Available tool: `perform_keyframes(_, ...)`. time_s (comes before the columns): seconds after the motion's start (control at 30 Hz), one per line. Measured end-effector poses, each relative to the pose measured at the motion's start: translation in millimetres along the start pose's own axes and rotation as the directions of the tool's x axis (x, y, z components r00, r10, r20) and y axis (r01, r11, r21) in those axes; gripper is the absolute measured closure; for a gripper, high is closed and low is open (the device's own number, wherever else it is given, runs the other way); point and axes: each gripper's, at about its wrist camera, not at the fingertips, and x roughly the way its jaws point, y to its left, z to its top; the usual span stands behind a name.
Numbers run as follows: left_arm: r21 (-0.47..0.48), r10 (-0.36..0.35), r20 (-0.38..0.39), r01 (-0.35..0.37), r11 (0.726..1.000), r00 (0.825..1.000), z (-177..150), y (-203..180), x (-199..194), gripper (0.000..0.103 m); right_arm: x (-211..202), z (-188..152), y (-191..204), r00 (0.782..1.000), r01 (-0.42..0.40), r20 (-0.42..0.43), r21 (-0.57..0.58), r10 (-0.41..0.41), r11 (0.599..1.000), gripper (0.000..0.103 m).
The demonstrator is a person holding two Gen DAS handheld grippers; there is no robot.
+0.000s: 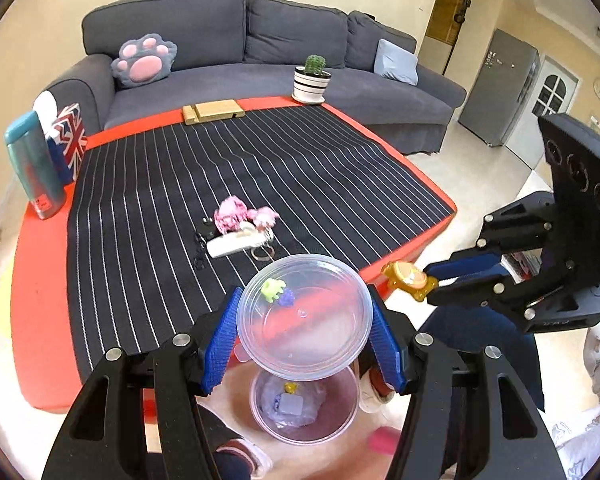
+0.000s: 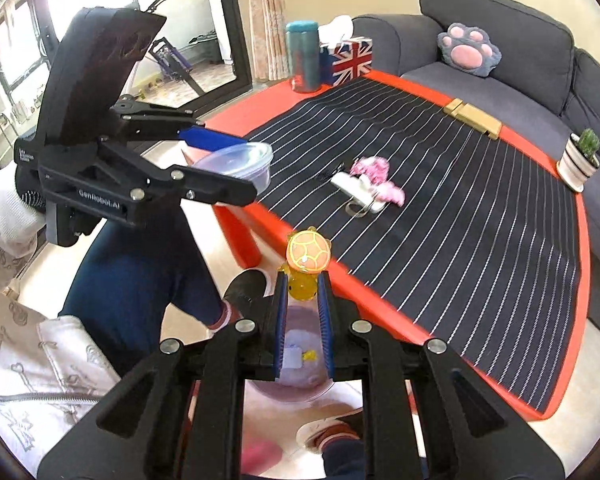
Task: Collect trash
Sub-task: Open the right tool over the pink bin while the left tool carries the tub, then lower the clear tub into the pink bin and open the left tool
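Right gripper (image 2: 302, 294) clenched on yellow turtle toy (image 2: 308, 258), pinched low by small part; toy past near table edge (image 2: 340, 280), above trash bin (image 2: 300, 376) on floor. Risk: thin grip slips, toy falls outside bin.

Left gripper (image 1: 304, 332) grasping clear bowl (image 1: 304, 316) by sides, off near edge. Risk: tilt spills small green and purple bits (image 1: 278, 292).

Pink scraps (image 1: 240, 216) lie mid-table.

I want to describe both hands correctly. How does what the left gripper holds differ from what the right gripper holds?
The left gripper holds a clear plastic bowl, wide, jaws half open around it. The right gripper pinches a small yellow turtle toy, jaws nearly closed. The bowl contains tiny pieces; the toy is solid. Both hang above the floor bin.
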Motion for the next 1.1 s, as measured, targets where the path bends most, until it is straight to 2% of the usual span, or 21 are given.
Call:
perform_keyframes(0.27,-0.017,-0.014,-0.01,0.014,1.0,1.0,-14.9,-2.8,-1.5,0.044,13.1,-14.4,10.1,0.998,-0.049,-0.028,0.002,0.049,0.999,0.089)
perform_keyframes(0.4,-0.015,-0.014,-0.014,0.014,1.0,1.0,-16.7,-3.7,-3.4,0.044,19.1,-14.3,14.3,0.999,-0.045,-0.029,-0.02,0.045,0.999,0.087)
perform_keyframes(0.43,-0.015,-0.014,-0.014,0.013,1.0,1.0,-16.7,-3.4,-3.8,0.044,20.2,-13.8,13.1,0.999,-0.041,-0.029,-0.018,0.04,0.999,0.083)
perform_keyframes(0.5,-0.015,-0.013,-0.014,0.013,1.0,1.0,-16.5,-3.1,-4.3,0.044,19.6,-13.4,10.8,1.0,-0.023,-0.012,-0.004,0.023,1.0,0.048)
perform_keyframes(0.53,-0.015,-0.014,-0.016,0.013,1.0,1.0,-16.5,-3.0,-3.8,0.044,18.6,-13.3,8.7,1.0,-0.024,-0.003,0.009,0.024,1.0,0.043)
perform_keyframes(0.6,-0.016,-0.016,-0.021,0.015,1.0,1.0,-17.3,-2.8,-2.6,0.044,15.2,-12.5,4.8,1.0,-0.006,0.018,0.033,0.005,0.999,0.025)
perform_keyframes(0.67,-0.015,-0.018,-0.025,0.018,1.0,1.0,-18.9,-3.3,-1.7,0.044,11.9,-11.9,0.4,0.999,-0.002,0.033,0.062,0.0,0.998,0.017)
perform_keyframes(0.87,0.003,-0.035,-0.039,0.035,0.999,0.999,-20.1,-8.7,0.5,0.044,5.7,-13.3,-6.6,0.999,0.018,0.044,0.1,-0.023,0.995,0.013)
perform_keyframes(1.1,0.026,-0.049,-0.064,0.051,0.998,0.997,-23.5,-16.6,5.4,0.044,-4.1,-19.6,-14.2,0.997,0.039,0.061,0.143,-0.048,0.989,0.012)
